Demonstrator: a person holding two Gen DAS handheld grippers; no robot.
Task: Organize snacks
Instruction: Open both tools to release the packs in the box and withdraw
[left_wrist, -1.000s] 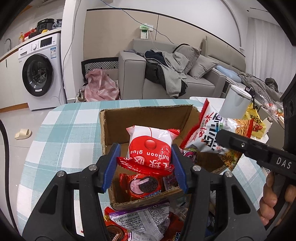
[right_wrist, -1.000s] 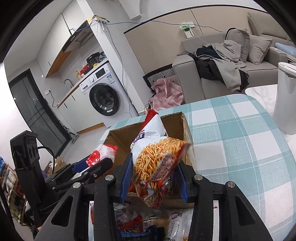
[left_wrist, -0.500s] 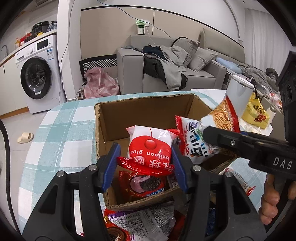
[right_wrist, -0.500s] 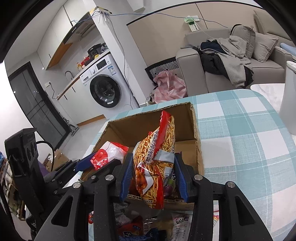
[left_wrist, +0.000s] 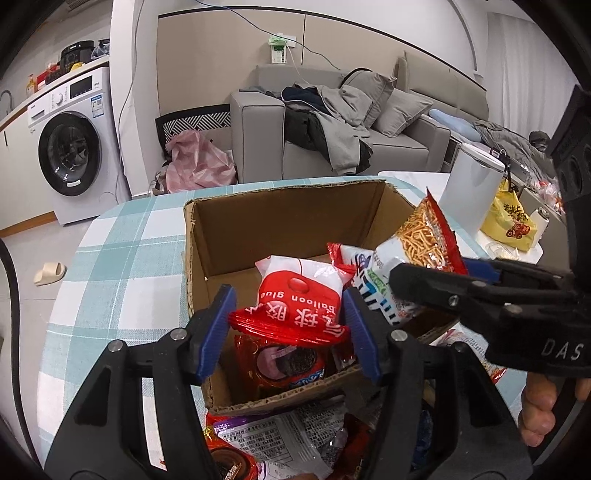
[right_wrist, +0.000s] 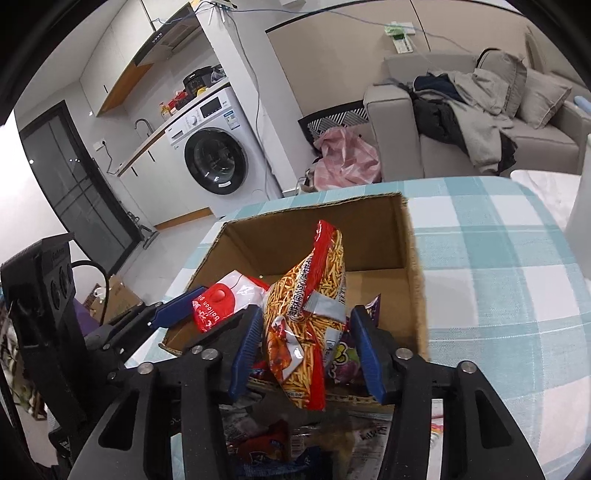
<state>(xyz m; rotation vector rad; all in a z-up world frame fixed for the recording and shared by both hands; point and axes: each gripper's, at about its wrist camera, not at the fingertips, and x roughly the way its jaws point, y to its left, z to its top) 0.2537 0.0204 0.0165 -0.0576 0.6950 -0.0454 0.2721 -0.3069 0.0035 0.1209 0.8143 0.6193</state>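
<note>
1. A living room with one washing machine (left_wrist: 70, 155) and one sofa (left_wrist: 332, 140) lies behind the checked surface (left_wrist: 122, 236).
2. The left tool (left_wrist: 288, 325) is clamped on one red-and-white balloon-glue packet (left_wrist: 295, 299), held over the near end of one cardboard box (left_wrist: 280, 221).
3. The right tool (right_wrist: 306, 347) pinches one noodle-snack bag (right_wrist: 306, 314), also above the box.
4. Below the left tool, one cookie pack (left_wrist: 284, 363) lies inside the box; more packets lie in front of it.

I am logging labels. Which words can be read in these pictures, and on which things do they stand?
"Balloon glue", upside down: red and white snack packet in the left gripper.
"DAS": right gripper body.
Chinese print on the noodle-stick bag, washing machine labels: unreadable.
</note>
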